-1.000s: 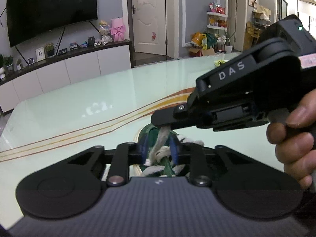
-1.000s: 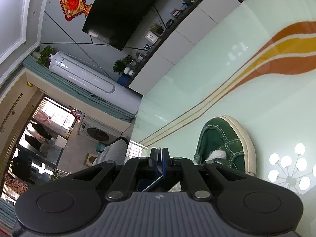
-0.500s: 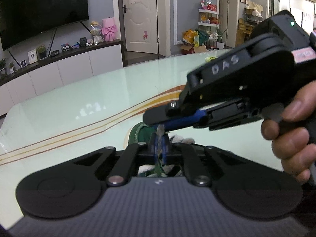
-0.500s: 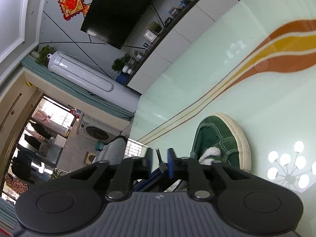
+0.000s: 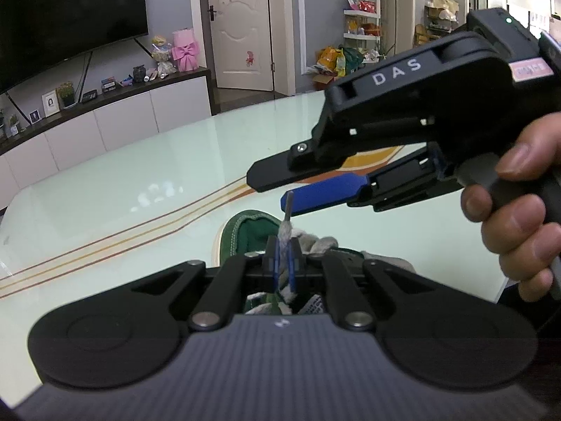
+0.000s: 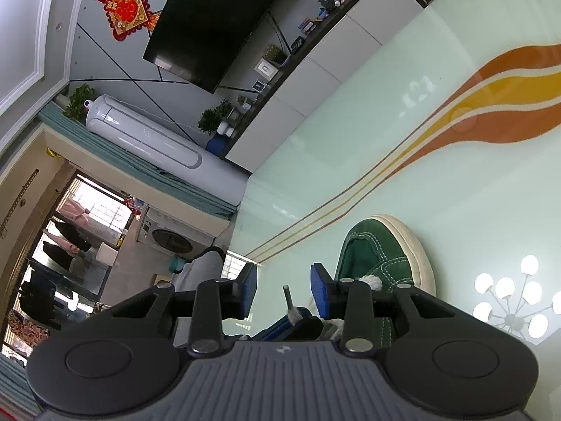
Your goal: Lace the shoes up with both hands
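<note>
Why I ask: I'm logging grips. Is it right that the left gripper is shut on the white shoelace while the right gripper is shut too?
Not quite. The right gripper is open, its blue pads apart in the right wrist view. The left gripper is indeed shut on the white shoelace.

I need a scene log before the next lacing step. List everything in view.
shoe: one, green with white sole, on the table, under both grippers
lace: one, white, tip upright, clamped in the left gripper
table: one, pale green glass with orange stripes
TV: one, black, on the wall
cabinet: one, white, under the TV
door: one, white, shut
left gripper: black, blue pads, shut on the lace
right gripper: black, blue pads, open around the lace tip
hand: one, holding the right gripper
</note>
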`<state>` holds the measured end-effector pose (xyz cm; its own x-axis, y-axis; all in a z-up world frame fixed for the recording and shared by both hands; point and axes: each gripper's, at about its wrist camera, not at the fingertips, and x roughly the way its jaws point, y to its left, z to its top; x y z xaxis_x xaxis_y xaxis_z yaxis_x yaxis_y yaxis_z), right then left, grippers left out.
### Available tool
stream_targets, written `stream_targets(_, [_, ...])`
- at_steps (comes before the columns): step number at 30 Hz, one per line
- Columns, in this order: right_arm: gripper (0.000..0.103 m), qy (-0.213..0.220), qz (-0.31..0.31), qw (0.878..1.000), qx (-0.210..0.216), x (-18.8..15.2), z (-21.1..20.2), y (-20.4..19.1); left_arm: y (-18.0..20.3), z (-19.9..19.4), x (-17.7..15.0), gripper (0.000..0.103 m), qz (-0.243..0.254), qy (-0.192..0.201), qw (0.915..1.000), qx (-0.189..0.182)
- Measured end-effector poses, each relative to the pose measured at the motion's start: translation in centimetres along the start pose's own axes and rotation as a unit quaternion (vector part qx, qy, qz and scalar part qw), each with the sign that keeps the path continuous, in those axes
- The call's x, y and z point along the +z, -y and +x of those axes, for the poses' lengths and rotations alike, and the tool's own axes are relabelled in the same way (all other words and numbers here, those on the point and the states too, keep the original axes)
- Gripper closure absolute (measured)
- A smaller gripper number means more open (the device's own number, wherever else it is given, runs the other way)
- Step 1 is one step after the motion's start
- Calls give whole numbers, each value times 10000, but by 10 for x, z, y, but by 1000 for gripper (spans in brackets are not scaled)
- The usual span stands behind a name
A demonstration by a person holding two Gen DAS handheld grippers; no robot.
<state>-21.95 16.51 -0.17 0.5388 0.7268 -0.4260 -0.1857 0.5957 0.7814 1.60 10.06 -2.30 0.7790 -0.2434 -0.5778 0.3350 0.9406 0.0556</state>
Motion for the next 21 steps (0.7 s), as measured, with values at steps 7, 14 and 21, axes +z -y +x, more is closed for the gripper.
stream_targets(7, [100, -83, -60, 9996, -271, -4, 2, 5, 4, 0, -1, 96, 2, -7, 10000, 28])
stream_targets(14, [100, -48, 34, 9998, -173, -3, 1, 8, 4, -5, 1, 74, -107, 179, 9998, -10])
stream_targets(21, [100, -121, 26, 9999, -85, -4, 1, 6, 8, -3, -2, 97, 4, 187, 9998, -99])
